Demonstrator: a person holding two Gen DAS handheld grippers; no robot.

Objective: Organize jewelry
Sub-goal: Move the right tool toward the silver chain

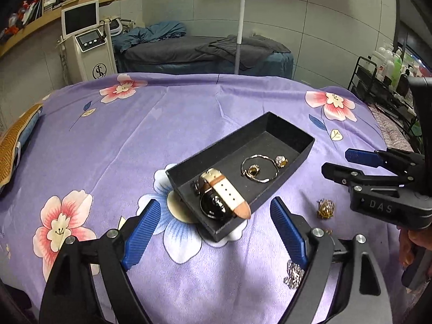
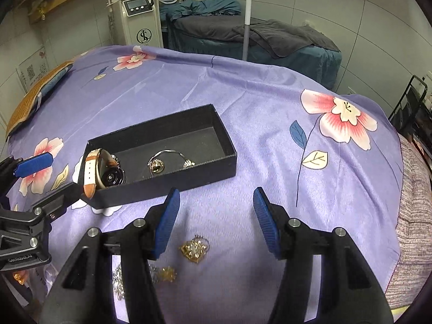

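Both the left gripper and right gripper gape empty; only the right view shows the gold brooch between its fingers.

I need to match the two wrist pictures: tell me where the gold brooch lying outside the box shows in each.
Left wrist: gold brooch at right, on the cloth beyond the box's near end.
Right wrist: low centre, between the open right tongs.
Shared landmark: black box.

Evenly lit from overhead, slightly dim; soft sheen on the purple floral satin bedcover. Strong fisheye bending, dark vignetted corners, sharp centre.
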